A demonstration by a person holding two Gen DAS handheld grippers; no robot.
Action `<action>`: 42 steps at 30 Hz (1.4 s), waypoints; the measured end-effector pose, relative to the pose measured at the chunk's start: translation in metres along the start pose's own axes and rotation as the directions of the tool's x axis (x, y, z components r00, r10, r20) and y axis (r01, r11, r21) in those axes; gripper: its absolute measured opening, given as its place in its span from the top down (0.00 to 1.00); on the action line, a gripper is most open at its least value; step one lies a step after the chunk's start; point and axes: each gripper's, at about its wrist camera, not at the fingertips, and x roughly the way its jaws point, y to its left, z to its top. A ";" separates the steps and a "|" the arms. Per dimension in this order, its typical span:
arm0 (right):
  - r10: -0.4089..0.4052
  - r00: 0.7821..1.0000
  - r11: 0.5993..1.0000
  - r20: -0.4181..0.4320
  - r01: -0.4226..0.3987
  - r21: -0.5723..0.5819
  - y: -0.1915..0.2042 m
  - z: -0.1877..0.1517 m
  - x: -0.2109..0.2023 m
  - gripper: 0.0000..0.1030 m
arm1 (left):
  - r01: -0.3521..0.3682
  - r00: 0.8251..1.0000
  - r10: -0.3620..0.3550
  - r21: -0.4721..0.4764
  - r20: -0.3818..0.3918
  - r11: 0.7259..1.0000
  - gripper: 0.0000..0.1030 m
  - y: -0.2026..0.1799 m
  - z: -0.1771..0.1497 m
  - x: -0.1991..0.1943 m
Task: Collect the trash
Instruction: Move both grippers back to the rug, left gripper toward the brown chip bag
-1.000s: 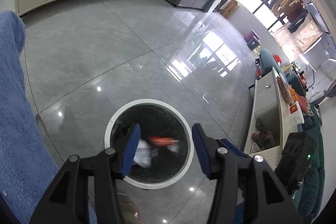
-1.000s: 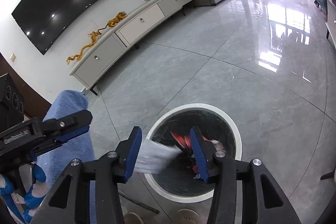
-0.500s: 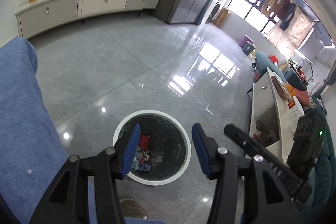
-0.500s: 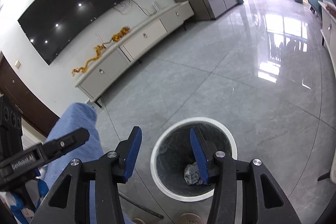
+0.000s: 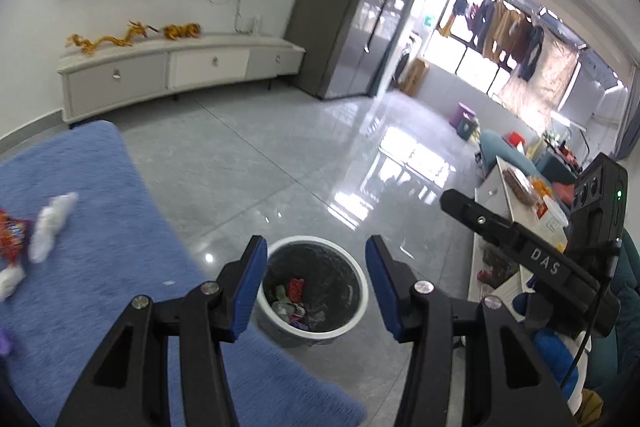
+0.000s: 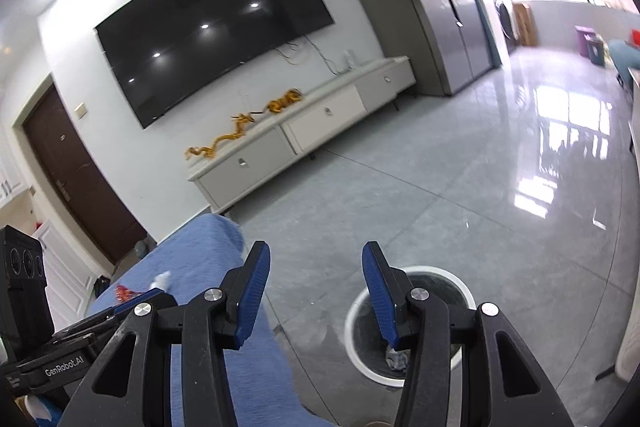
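Both released: left gripper [image 5: 316, 281] and right gripper [image 6: 316, 291] hang empty above the round white-rimmed trash bin [image 5: 356, 323] at lower centre; crumpled white paper [image 5: 50, 227] lies far left on the blue blanket [image 5: 100, 187].

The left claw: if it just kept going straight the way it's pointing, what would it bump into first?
Probably the trash bin. The left claw is open and empty, and the bin with wrappers inside sits between its fingers, lower down on the floor. Nothing shows in between, though depth is hard to judge here.
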 end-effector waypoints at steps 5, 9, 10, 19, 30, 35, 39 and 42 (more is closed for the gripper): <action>0.035 0.999 0.997 0.004 -0.035 -0.070 0.040 -0.002 -0.009 0.54 | -0.051 0.997 0.052 -0.022 0.065 0.998 0.52 0.031 -0.014 -0.052; 0.068 0.998 0.990 -0.006 -0.068 -0.121 0.068 -0.006 -0.009 0.53 | -0.115 0.987 0.122 -0.064 0.107 0.991 0.52 0.069 -0.032 -0.094; 0.076 0.997 0.988 -0.011 -0.077 -0.136 0.077 -0.008 -0.008 0.53 | -0.128 0.984 0.135 -0.073 0.112 0.989 0.52 0.077 -0.035 -0.101; 0.169 0.980 0.959 -0.106 -0.188 -0.210 0.134 -0.030 0.016 0.53 | -0.359 0.915 0.392 -0.254 0.096 0.898 0.52 0.197 -0.101 -0.167; 0.227 0.930 0.906 -0.290 -0.310 -0.286 0.207 -0.078 0.070 0.52 | -0.368 0.910 0.414 -0.518 -0.031 0.772 0.51 0.315 -0.162 -0.186; 0.244 0.898 0.878 -0.366 -0.364 -0.310 0.237 -0.098 0.091 0.52 | -0.341 0.925 0.378 -0.516 -0.036 0.786 0.51 0.324 -0.159 -0.174; 0.250 0.871 0.854 -0.423 -0.404 -0.327 0.259 -0.112 0.108 0.52 | -0.365 0.925 0.372 -0.453 -0.076 0.814 0.50 0.320 -0.152 -0.153; 0.258 0.848 0.833 -0.463 -0.438 -0.338 0.273 -0.122 0.118 0.52 | -0.381 0.921 0.379 -0.422 -0.092 0.823 0.50 0.320 -0.151 -0.142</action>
